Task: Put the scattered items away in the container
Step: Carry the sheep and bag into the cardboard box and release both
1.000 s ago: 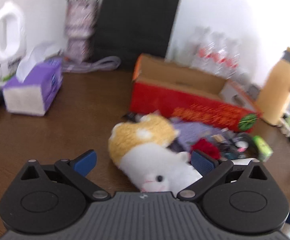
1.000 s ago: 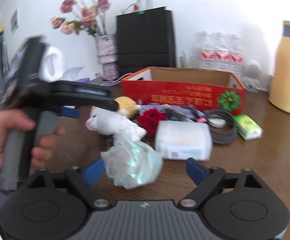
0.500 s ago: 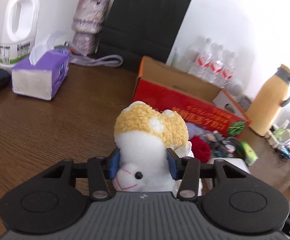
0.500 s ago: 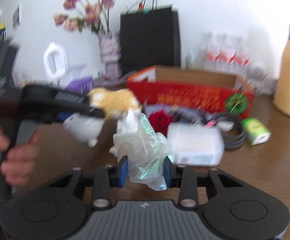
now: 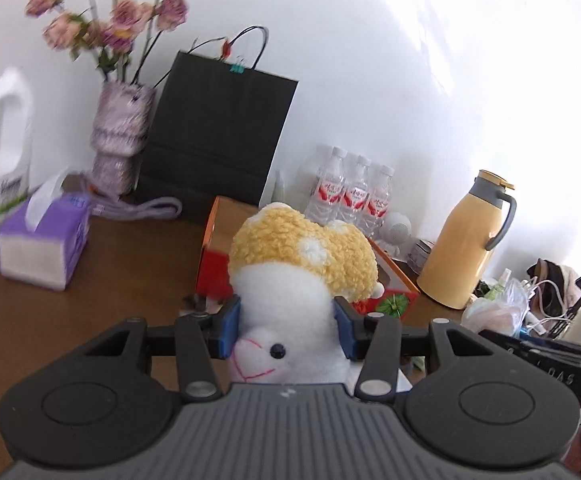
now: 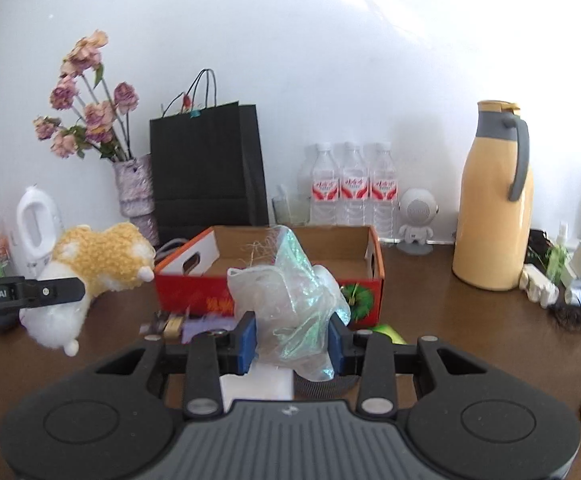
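Yellow-and-white, the plush toy (image 5: 290, 280) sits clamped between the jaws of the left gripper (image 5: 286, 330), lifted off the wooden table (image 5: 90, 312). Further right, the right gripper (image 6: 292, 338) pinches a crinkly plastic bag (image 6: 290, 300) in front of the open cardboard box (image 6: 266, 276).

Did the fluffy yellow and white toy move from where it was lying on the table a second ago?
Yes. The plush toy, shut in the left gripper, went up off the table, now level with the red box.
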The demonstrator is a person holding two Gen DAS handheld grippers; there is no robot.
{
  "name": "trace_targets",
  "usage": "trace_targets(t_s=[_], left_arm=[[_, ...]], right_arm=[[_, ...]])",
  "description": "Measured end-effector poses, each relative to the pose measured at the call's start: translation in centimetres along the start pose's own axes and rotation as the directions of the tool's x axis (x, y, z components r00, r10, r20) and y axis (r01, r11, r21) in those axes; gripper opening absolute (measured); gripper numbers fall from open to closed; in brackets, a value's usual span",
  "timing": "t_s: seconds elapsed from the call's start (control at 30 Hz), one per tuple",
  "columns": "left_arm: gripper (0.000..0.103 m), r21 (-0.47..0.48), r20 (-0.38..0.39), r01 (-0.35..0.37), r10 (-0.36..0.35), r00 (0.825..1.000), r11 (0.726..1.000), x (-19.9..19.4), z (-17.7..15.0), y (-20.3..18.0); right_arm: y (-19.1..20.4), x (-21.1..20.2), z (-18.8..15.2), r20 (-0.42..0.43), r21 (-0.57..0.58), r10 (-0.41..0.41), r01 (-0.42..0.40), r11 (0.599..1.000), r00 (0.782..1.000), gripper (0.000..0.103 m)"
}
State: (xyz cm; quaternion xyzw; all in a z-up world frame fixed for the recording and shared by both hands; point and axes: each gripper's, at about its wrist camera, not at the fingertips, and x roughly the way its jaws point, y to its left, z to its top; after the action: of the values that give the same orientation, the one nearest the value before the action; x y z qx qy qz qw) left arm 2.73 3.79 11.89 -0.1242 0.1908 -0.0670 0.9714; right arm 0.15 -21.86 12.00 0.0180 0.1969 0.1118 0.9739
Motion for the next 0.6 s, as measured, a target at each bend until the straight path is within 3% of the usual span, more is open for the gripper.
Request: trace_targets(t_s=[0.2, 0.3, 0.4, 0.5, 0.6], left_arm=[[0.049, 0.057, -0.019, -0.031, 0.032, 0.999, 0.998, 9.6, 7.0, -0.6], [0.05, 0.099, -0.086, -0.082, 0.091, 0.992, 0.992, 15.2, 9.2, -0.5], [0.05, 0.113, -0.187, -0.133, 0.153, 0.97, 0.985, 20.6, 10.7, -0.1], [0.05, 0.096, -0.308, -0.138, 0.161, 0.938, 0.986, 25.4, 11.3, 0.6], [0.05, 0.121, -0.38, -0.182, 0.215, 0.9, 0.976, 29.5, 10.6, 1.0]], right_arm=[[-2.5, 7.6, 8.1, 0.02, -0.054, -0.026, 0.028, 0.998, 0.999, 0.035], [-3.3, 12.2, 11.7, -0.022, -0.063, -0.033, 0.032, 0.997, 0.999, 0.036], [-3.5, 17.6, 14.4, -0.133, -0.106, -0.037, 0.023, 0.994, 0.99, 0.037], [-3.7, 23.7, 15.8, -0.297, -0.099, -0.023, -0.007, 0.995, 0.955, 0.037], [-3.2, 29.4, 15.3, -0.448, -0.069, -0.011, -0.022, 0.997, 0.894, 0.037]])
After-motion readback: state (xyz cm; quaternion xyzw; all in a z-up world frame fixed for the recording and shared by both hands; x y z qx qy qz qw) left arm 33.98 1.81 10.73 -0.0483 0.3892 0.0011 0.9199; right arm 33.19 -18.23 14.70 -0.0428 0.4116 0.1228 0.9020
